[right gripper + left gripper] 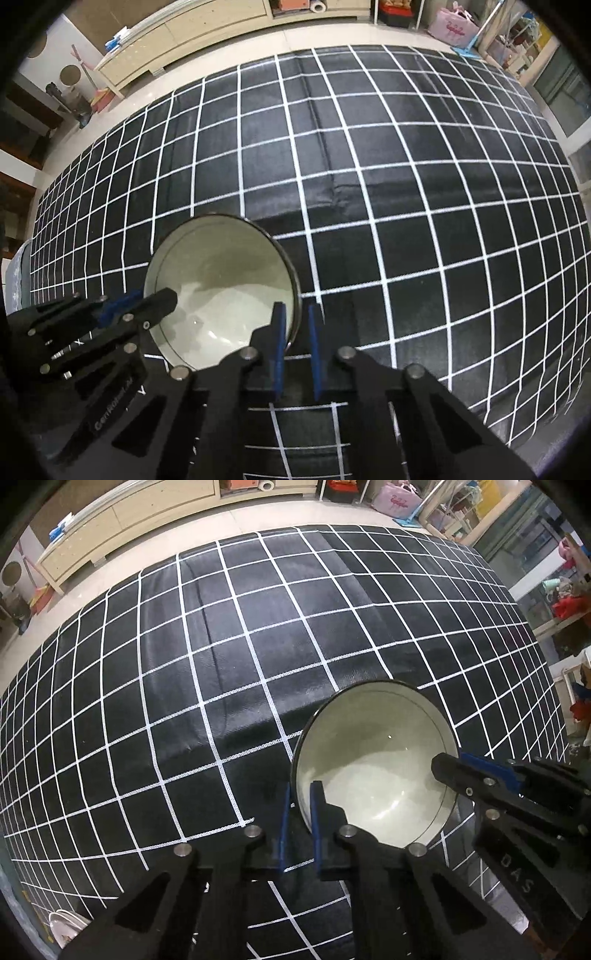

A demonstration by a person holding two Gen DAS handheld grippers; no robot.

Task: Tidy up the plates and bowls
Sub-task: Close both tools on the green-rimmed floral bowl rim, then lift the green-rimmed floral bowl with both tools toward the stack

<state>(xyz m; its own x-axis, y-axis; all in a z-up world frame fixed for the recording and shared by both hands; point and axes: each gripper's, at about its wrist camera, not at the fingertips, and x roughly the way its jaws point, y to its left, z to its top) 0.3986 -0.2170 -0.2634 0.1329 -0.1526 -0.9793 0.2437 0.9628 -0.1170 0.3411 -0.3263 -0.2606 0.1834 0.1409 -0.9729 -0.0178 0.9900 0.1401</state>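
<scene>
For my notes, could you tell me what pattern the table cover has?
The table cover is black with a white grid of squares, clearest in the right wrist view.

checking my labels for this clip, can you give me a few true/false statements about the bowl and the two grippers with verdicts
1. Both grippers hold the same bowl. True: the left gripper clamps one side of the rim and the right gripper clamps the opposite side.
2. The bowl is full of food. False: its pale inside is empty.
3. The bowl sits over a black cloth with a white grid. True.
4. The right gripper is open, clear of the bowl. False: its blue pads straddle the rim and are shut on it.
5. A stack of plates stands on the cloth beside the bowl. False: no other dish is on the cloth.
</scene>
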